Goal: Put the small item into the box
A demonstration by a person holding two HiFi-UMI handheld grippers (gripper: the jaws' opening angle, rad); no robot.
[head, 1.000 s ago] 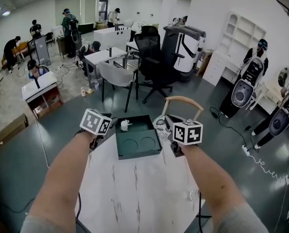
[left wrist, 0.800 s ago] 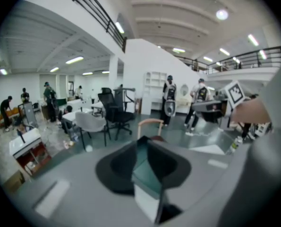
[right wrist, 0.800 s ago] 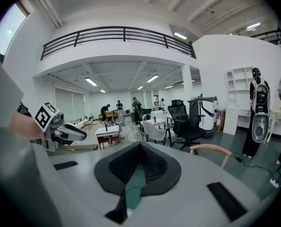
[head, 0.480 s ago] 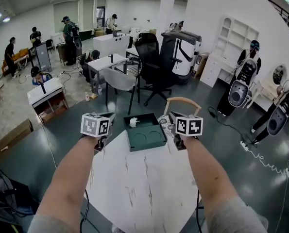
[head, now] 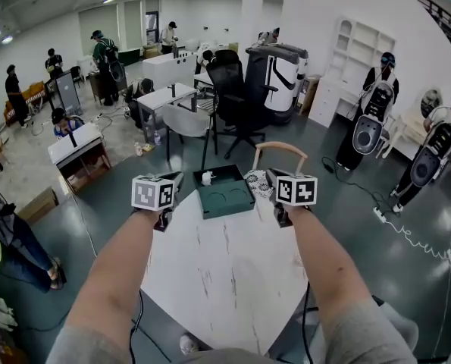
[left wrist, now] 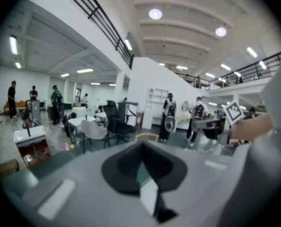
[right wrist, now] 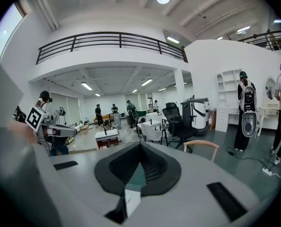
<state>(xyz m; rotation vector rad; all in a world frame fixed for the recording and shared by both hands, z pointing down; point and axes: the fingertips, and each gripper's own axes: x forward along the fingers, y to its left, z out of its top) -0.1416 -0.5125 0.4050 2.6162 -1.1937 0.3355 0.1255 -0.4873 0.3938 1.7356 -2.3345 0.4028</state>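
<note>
The dark green open box [head: 227,197] sits at the far side of the white marbled table [head: 225,268]. A small white item [head: 207,177] rests at the box's far left corner, apparently inside the rim. My left gripper [head: 175,182] hovers left of the box and my right gripper [head: 270,179] right of it, both above the table and touching nothing. In the left gripper view the left gripper [left wrist: 141,143] has its jaws met with nothing between them. The right gripper [right wrist: 140,145] looks the same in its own view. Both gripper views look out over the room, so the box is hidden there.
A patterned white object [head: 258,187] lies against the box's right side. A wooden chair [head: 280,151] stands just behind the table, with a black office chair [head: 231,89] and desks beyond. Several people stand around the hall. A cable [head: 304,309] hangs off the table's right edge.
Both hands have lifted from beside the box and drawn back a little. The head view has risen, so the table and box look smaller. The white item stays at the box's corner.
</note>
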